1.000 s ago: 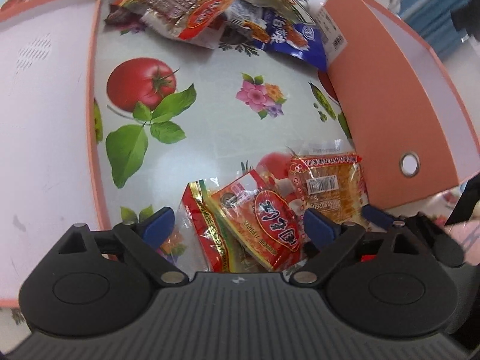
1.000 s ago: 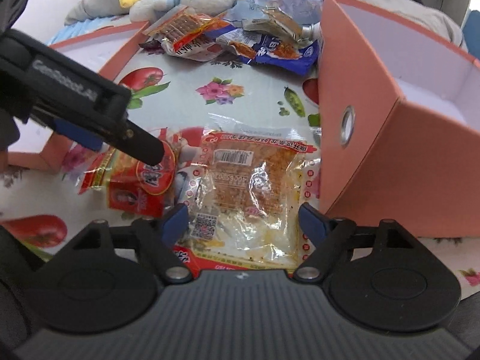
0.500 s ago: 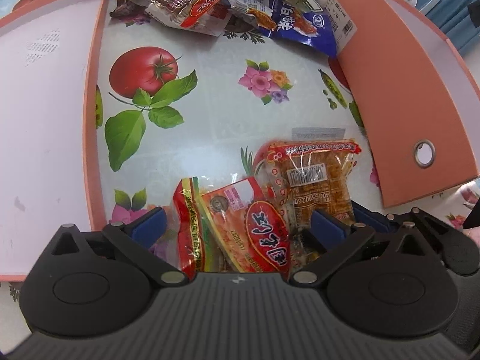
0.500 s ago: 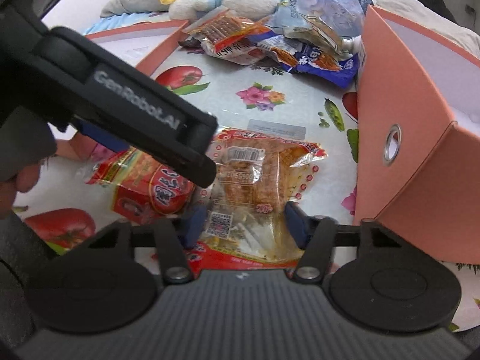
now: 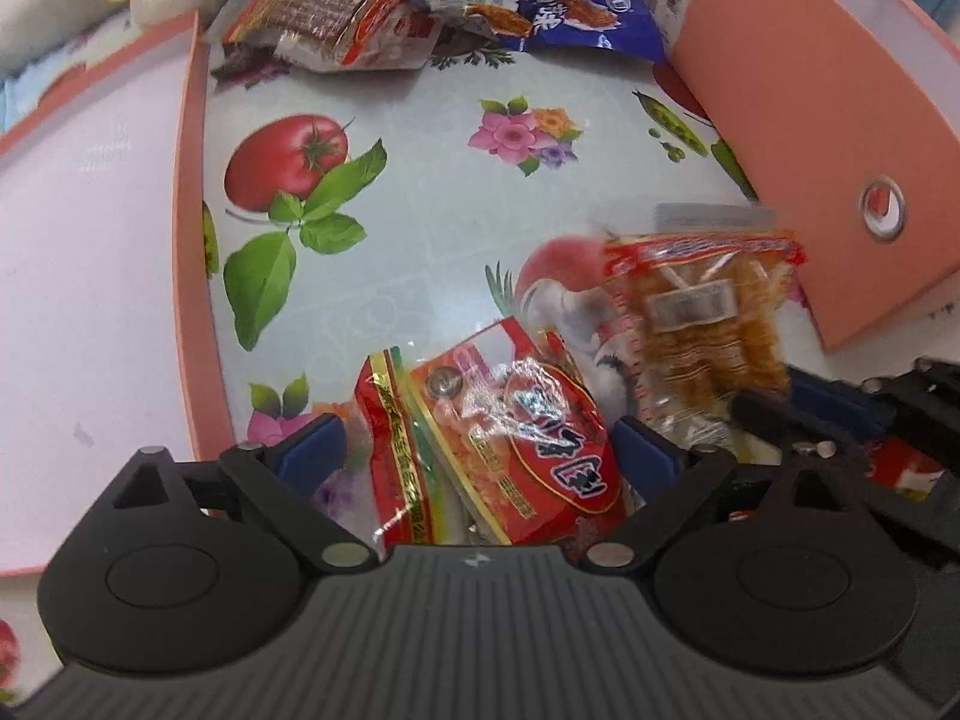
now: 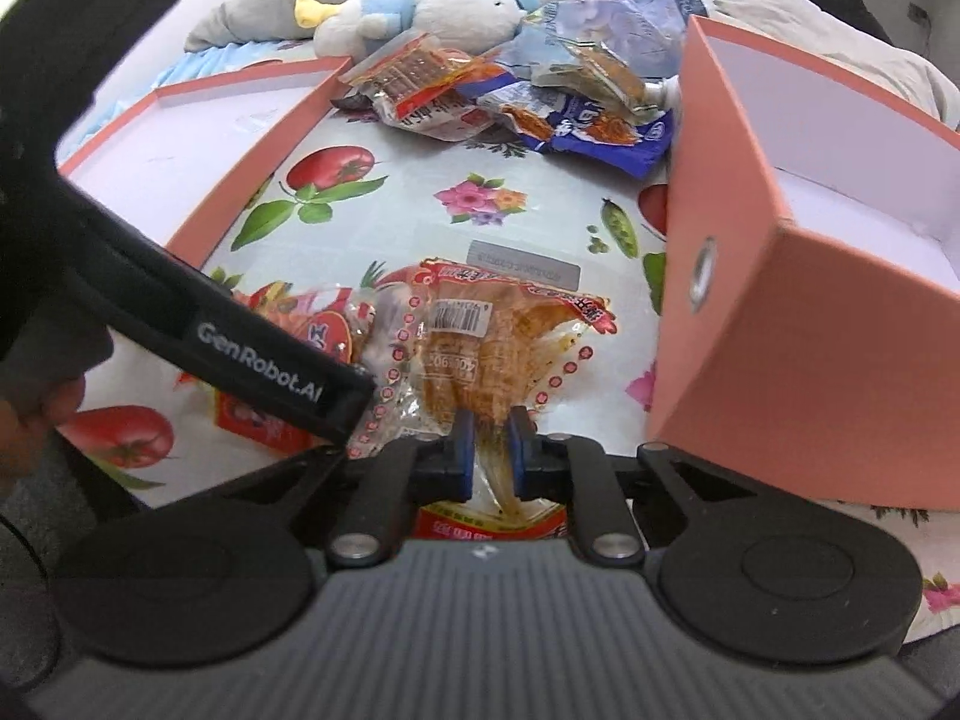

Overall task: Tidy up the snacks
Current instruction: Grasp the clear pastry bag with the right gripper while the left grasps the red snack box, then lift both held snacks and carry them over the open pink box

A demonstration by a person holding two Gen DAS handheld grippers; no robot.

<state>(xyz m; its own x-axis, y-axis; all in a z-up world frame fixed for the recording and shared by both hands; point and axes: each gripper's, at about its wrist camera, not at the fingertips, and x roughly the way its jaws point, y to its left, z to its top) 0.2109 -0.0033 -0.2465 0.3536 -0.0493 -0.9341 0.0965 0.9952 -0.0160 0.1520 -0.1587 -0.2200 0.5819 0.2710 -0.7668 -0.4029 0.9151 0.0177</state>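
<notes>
On the fruit-print tablecloth [image 6: 420, 216], the right gripper [image 6: 491, 441] pinches a clear snack pack [image 6: 480, 336]; the "GenRobot.AI"-marked left gripper [image 5: 480, 450] gapes around a red packet [image 5: 510, 438].

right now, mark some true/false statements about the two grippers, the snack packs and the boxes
1. The right gripper is shut on the clear pack. True.
2. The left gripper is shut. False: it is open, with the red pack between its fingers.
3. The tall box has a round hole in its side. True.
4. The plush toy sits inside the tall box. False: it lies beyond the snack pile.
</notes>
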